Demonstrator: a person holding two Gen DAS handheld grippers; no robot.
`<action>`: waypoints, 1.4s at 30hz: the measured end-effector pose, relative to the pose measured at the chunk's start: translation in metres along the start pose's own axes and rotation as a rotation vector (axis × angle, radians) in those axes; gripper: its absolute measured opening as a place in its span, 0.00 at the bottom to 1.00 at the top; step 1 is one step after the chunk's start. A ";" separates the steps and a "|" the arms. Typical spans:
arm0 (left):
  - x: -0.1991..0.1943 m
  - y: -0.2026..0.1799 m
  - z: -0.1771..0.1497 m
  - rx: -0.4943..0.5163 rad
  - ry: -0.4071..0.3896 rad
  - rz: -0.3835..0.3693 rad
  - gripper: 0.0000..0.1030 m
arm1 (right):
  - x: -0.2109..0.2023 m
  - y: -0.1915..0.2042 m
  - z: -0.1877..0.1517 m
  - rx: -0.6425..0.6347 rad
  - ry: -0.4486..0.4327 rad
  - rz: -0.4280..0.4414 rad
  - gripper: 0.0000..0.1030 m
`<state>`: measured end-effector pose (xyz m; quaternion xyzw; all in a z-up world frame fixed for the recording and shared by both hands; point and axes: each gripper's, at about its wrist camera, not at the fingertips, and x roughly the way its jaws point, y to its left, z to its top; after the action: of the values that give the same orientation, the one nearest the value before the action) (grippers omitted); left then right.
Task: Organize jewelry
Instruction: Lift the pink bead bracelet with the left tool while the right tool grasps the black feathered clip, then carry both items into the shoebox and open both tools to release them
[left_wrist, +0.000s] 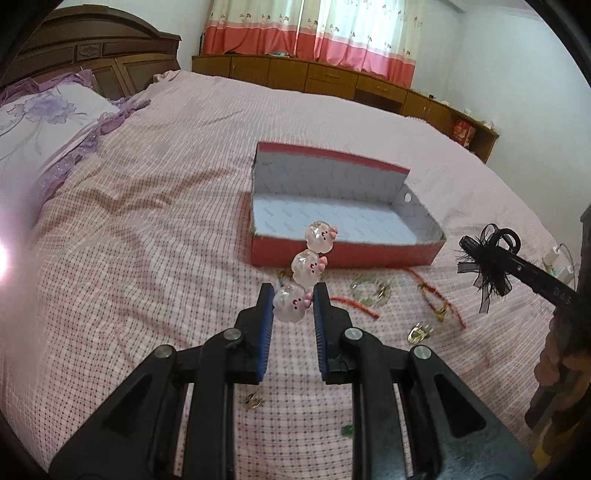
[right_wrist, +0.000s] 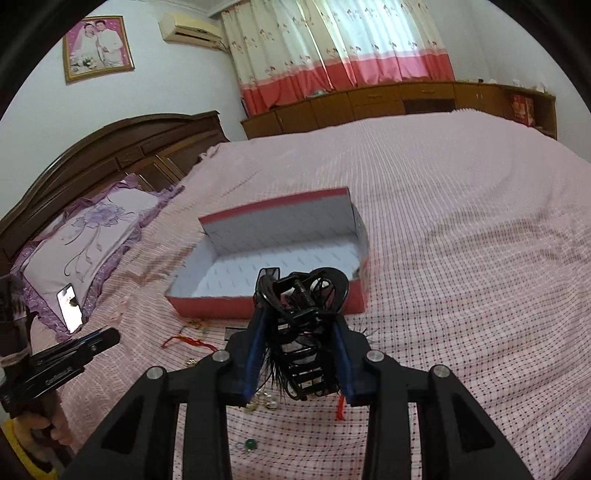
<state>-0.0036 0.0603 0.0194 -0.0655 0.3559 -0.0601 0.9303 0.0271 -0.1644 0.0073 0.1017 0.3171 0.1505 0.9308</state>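
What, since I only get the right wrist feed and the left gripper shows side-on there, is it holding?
Observer: The left gripper is shut on the lowest of three pink pig charms joined in a row. It holds them up in front of the red box.
Operator: Is the box floor bare? The black hair clip hides part of it from me.
Observer: In the left wrist view, nothing lies on the floor that shows. The pig charms overlap only a bit at the near edge.
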 end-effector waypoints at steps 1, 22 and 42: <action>-0.001 -0.002 0.002 0.004 -0.009 -0.002 0.12 | -0.004 0.002 0.002 -0.004 -0.010 0.005 0.35; 0.023 -0.023 0.079 0.030 -0.134 -0.033 0.12 | 0.012 0.029 0.066 -0.060 -0.096 -0.002 0.35; 0.141 -0.019 0.109 0.009 -0.023 0.013 0.12 | 0.139 -0.003 0.099 0.007 -0.003 -0.064 0.35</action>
<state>0.1721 0.0277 0.0109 -0.0596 0.3451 -0.0550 0.9351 0.1942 -0.1284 0.0058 0.0953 0.3194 0.1194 0.9352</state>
